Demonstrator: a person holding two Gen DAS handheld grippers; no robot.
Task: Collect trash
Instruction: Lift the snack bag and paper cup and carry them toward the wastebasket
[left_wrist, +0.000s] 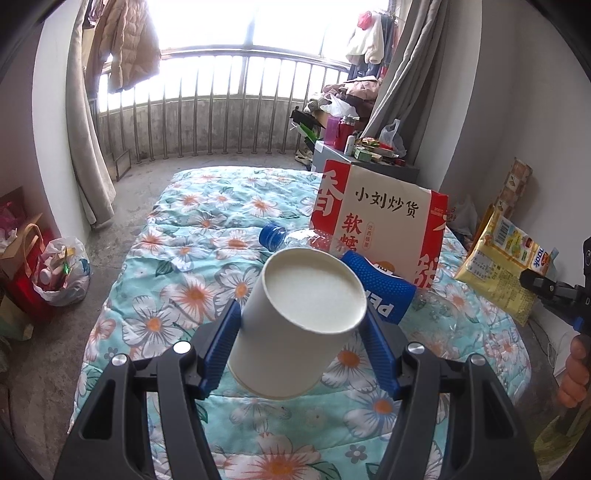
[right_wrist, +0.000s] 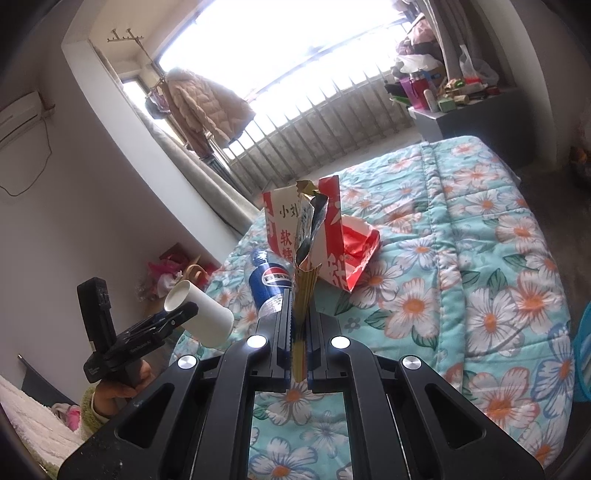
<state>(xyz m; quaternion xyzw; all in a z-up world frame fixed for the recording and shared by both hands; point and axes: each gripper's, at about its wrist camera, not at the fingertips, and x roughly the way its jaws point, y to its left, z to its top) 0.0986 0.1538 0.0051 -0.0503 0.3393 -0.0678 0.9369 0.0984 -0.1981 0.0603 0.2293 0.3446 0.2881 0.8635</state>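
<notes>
Left wrist view shows a white paper cup (left_wrist: 299, 325) clamped sideways between the blue pads of the left gripper (left_wrist: 301, 328), its open mouth turned away from the camera and tilted up, lifted clear of the bed (left_wrist: 207, 236) with its turquoise flowered quilt. Just behind the cup lies a blue-labelled Pepsi bottle (left_wrist: 380, 284) on its side, and beside that a clear plastic bottle with a blue cap (left_wrist: 272, 236), both resting on the quilt in front of an upright red and beige paper bag (left_wrist: 384, 225) printed with Chinese characters. At the right edge of this view the right gripper (left_wrist: 532, 282) holds a yellow snack wrapper (left_wrist: 498, 266) in the air, and fingers (left_wrist: 574, 373) of the person's hand curl around its handle. In the right wrist view the jaws of that gripper stand nearly together, pinching the flattened wrapper edge-on so that it rises straight up before the camera, its torn top crumpled. Beyond the bed are a metal balcony railing (left_wrist: 221, 96), a padded beige coat (left_wrist: 125, 48) hanging at the left, grey curtains (left_wrist: 85, 140), and a cluttered grey cabinet (left_wrist: 365, 162) at the right. On the floor to the left of the bed sits a white plastic bag (left_wrist: 62, 273) stuffed with rubbish.
</notes>
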